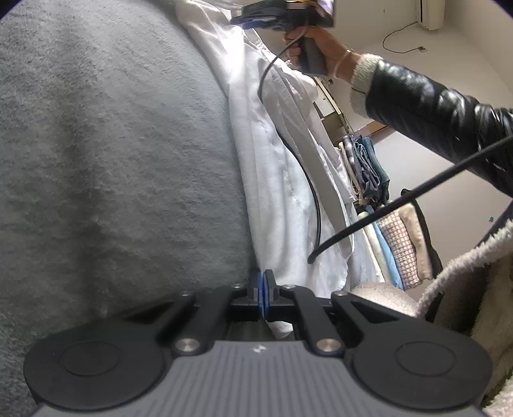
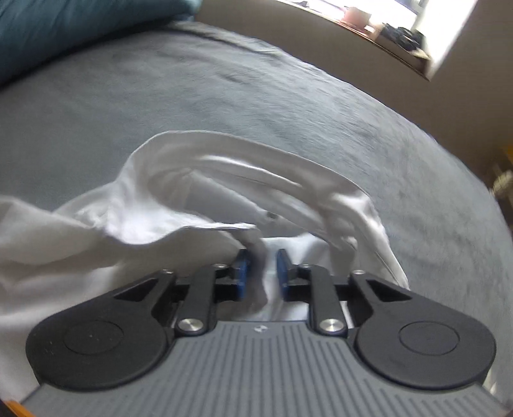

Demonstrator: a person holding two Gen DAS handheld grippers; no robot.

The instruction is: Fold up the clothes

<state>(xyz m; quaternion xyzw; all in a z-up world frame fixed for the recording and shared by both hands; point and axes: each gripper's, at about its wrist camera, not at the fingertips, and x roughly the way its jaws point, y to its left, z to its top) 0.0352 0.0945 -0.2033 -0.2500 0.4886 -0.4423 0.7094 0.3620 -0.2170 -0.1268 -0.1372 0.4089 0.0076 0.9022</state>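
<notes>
A white shirt [image 1: 272, 166] lies crumpled on the grey blanket [image 1: 112, 144] of a bed. My left gripper [image 1: 263, 277] is shut, its blue pads pinching an edge of the shirt. In the left wrist view, a hand in a black sleeve holds the right gripper [image 1: 288, 12] at the shirt's far end. In the right wrist view, my right gripper [image 2: 262, 256] is open over the shirt [image 2: 179, 205]. A fold of the white cloth stands loosely between its blue pads [image 2: 242, 272], near the collar loop.
Folded clothes [image 1: 368, 170] are stacked past the shirt, with a checked pile [image 1: 400, 250] nearer. A black cable [image 1: 384, 211] crosses the right side. A teal pillow [image 2: 64, 25] lies at the far left of the bed, and a window sill [image 2: 384, 29] is beyond it.
</notes>
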